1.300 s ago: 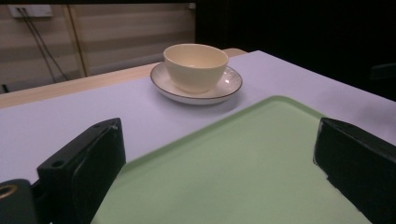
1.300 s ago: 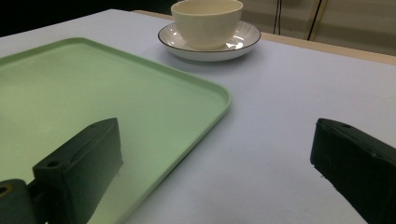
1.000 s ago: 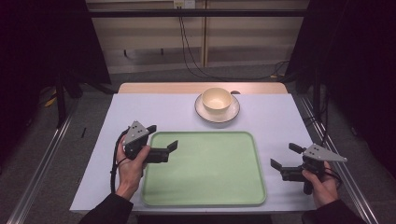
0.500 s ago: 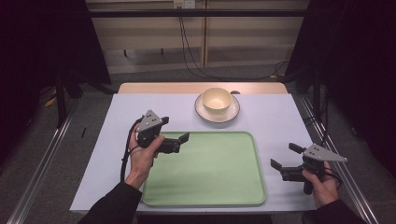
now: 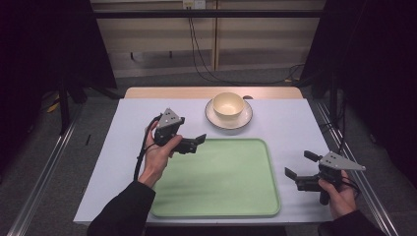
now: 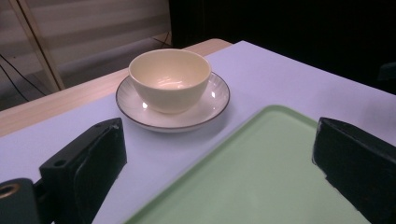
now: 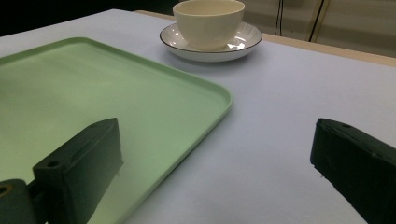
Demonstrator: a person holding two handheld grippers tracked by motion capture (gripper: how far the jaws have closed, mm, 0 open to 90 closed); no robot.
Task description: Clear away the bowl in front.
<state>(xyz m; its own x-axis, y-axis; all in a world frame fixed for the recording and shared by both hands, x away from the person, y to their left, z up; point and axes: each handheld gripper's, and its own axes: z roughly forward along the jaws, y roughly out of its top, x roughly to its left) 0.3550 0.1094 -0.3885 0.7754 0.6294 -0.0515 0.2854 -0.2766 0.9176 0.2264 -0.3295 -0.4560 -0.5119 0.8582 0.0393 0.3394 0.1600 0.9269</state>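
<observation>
A cream bowl [image 5: 228,103] stands on a white saucer [image 5: 215,117] with a dark rim at the far middle of the table. In front of it lies an empty light green tray [image 5: 216,182]. My left gripper [image 5: 197,141] is open, held above the tray's far left corner and pointing at the bowl, a short way from it. In the left gripper view the bowl [image 6: 168,79] and saucer [image 6: 212,105] sit ahead between the open jaws. My right gripper [image 5: 299,165] is open, low beside the tray's right edge. In the right gripper view the bowl [image 7: 208,16] is far off.
The table is covered by a pale lilac sheet [image 5: 290,123], with a wooden strip [image 5: 162,92] along its far edge. Metal rails [image 5: 44,172] run along both sides of the table. Cables [image 5: 196,54] hang behind it against a dark backdrop.
My left gripper has risen and moved forward and right, from the tray's left edge to its far left corner, nearer the bowl. The right gripper has stayed put.
</observation>
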